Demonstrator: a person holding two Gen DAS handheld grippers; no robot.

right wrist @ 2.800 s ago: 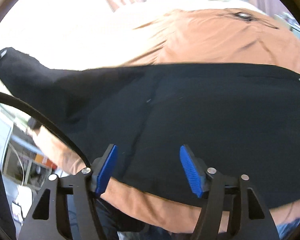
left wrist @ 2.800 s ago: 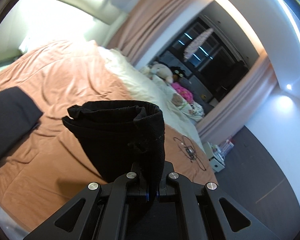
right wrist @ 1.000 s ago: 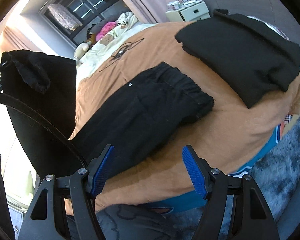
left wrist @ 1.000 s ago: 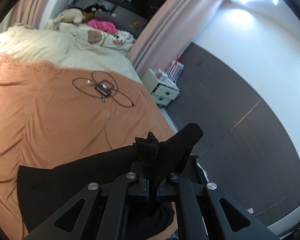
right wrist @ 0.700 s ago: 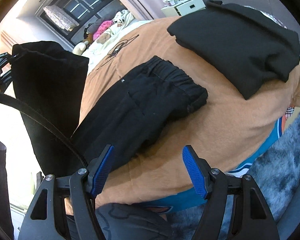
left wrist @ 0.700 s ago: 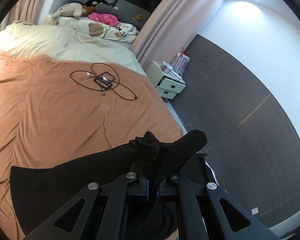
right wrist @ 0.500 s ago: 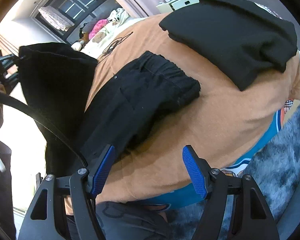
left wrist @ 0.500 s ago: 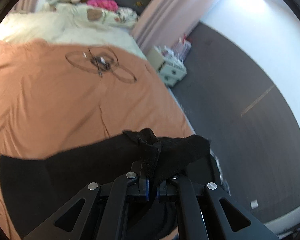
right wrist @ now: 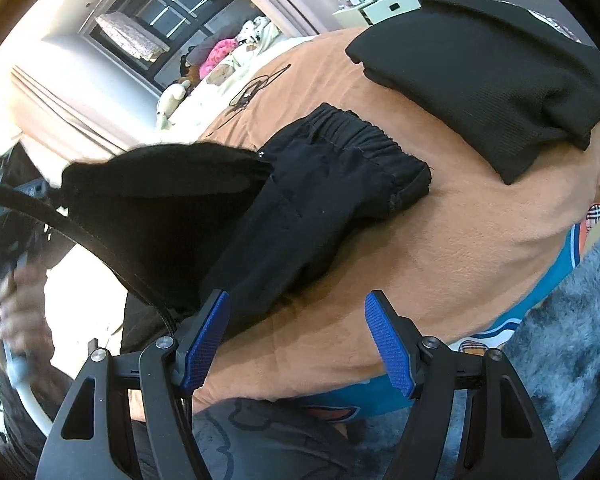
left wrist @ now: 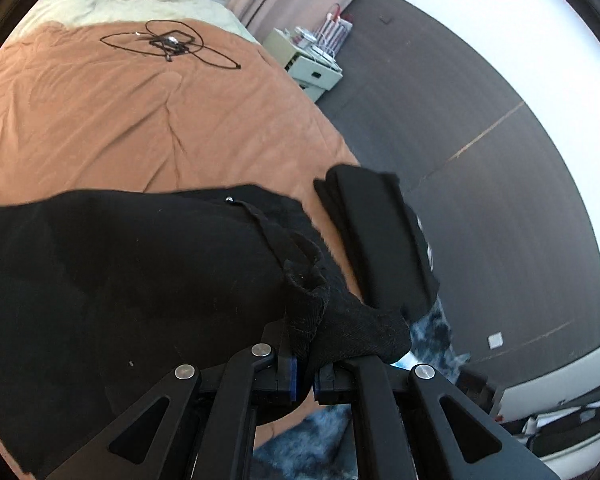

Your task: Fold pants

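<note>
The black pants lie on the orange bedspread near the bed's front edge. My left gripper is shut on the leg cuffs and holds them low over the waistband end. In the right wrist view the elastic waistband lies flat and the lifted leg end hangs folded over from the left. My right gripper is open and empty, above the bed edge just in front of the pants.
A folded black garment lies on the bed corner to the right of the pants. A black cable lies further up the bed. A white nightstand stands beside the bed. A blue-grey fluffy rug covers the floor.
My left gripper has carried the leg cuffs across and down over the waistband end, doubling the pants. My right gripper has stayed open and drawn slightly closer to the bed edge.
</note>
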